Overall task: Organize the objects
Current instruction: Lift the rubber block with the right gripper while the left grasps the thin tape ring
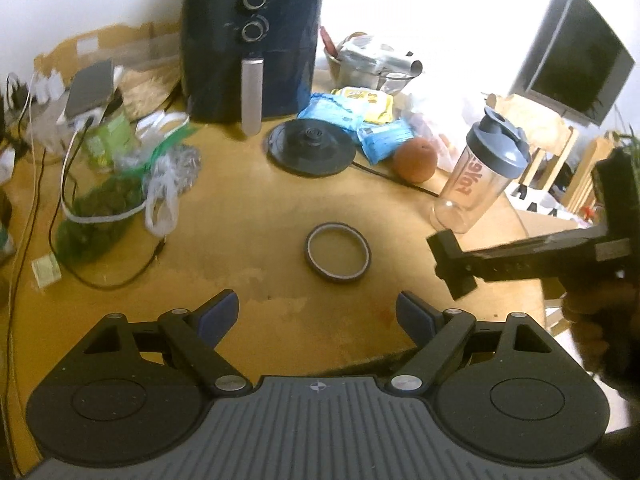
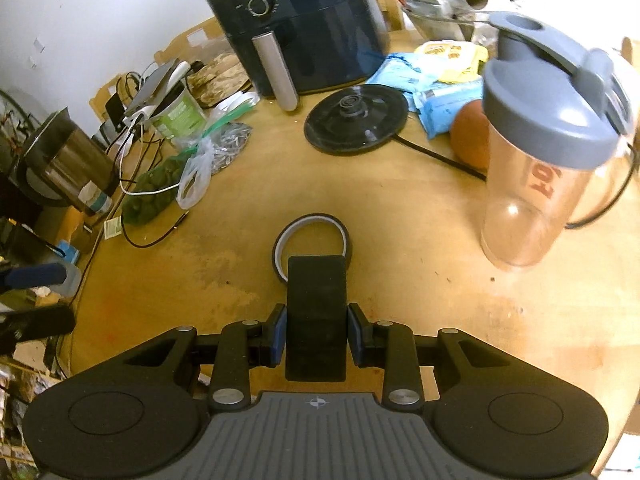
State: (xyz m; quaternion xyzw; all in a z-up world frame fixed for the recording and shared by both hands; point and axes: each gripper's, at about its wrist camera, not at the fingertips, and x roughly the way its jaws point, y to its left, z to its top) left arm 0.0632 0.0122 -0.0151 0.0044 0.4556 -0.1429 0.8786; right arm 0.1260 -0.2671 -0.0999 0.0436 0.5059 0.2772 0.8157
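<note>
A dark tape roll [image 1: 339,252] lies flat on the wooden table [image 1: 256,216], a little ahead of my open, empty left gripper [image 1: 318,316]. My right gripper [image 2: 317,334] is shut on a flat black block [image 2: 317,312], held just above the table with its far end over the near edge of the tape roll [image 2: 311,227]. In the left wrist view the right gripper [image 1: 454,264] comes in from the right with the black block [image 1: 452,264] at its tip. A clear shaker bottle [image 2: 548,152] with a grey lid stands to the right, also in the left wrist view [image 1: 478,176].
A dark air fryer [image 1: 252,52] stands at the back. A black kettle base [image 1: 311,146], snack packets [image 1: 360,116] and an orange [image 1: 414,160] lie behind the tape. Plastic bags and cables [image 1: 120,184] crowd the left. A steel kettle [image 2: 68,164] stands at far left.
</note>
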